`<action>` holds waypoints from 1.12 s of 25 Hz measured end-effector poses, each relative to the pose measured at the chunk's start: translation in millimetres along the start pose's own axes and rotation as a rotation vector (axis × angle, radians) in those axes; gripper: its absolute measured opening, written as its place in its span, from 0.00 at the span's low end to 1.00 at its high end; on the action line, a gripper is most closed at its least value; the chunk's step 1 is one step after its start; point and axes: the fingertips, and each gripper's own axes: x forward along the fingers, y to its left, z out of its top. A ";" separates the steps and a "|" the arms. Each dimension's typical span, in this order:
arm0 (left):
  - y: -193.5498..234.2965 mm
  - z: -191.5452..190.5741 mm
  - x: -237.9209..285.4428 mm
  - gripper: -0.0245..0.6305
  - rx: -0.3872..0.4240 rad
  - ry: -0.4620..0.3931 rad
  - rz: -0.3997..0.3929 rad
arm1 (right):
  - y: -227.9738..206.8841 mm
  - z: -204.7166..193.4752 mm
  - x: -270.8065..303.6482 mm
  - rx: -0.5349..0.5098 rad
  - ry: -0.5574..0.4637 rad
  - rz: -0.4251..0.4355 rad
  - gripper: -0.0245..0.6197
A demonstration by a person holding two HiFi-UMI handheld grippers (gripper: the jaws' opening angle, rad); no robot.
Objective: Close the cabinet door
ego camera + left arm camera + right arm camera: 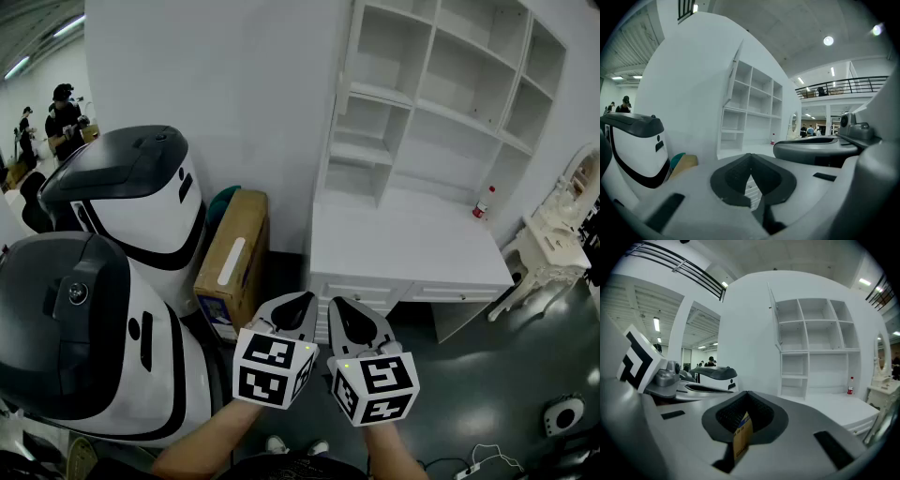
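The left gripper (pixel 302 300) and right gripper (pixel 341 305) are held side by side, nearly touching, both pointing almost level toward a white desk (pixel 403 248) with a shelf unit (pixel 450 75) on top. Each gripper's jaws are closed tip to tip with nothing held; the gap behind the tips shows only background. The cabinet door (pixel 338 92) stands ahead of and above both grippers, well apart from them. It is swung open and juts out from the left edge of the shelf unit's upper compartments. A red-capped bottle (pixel 481 202) stands on the desk, ahead and to the right of the right gripper. To the left of the left gripper a cardboard box (pixel 234 258) leans near the wall, with two white-and-black machines (pixel 141 202) beyond it.
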 end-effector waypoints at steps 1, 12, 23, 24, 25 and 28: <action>0.4 -0.1 -1.5 0.06 0.001 0.000 -0.002 | 1.5 -0.4 -0.1 0.000 0.002 -0.001 0.07; 5.1 6.5 -10.0 0.06 0.011 -0.025 -0.006 | 12.6 4.6 0.9 0.006 -0.023 0.015 0.07; 16.3 14.8 3.3 0.06 0.021 -0.032 0.009 | 4.1 13.0 20.2 0.012 -0.052 0.044 0.07; 16.8 15.8 7.0 0.06 0.023 -0.032 0.012 | 1.3 14.1 22.8 0.011 -0.055 0.047 0.07; 17.3 17.2 11.1 0.06 0.025 -0.032 0.015 | -1.8 15.5 25.7 0.008 -0.059 0.051 0.07; 19.8 23.4 26.0 0.06 0.030 -0.037 0.028 | -13.2 19.5 36.0 -0.004 -0.069 0.060 0.07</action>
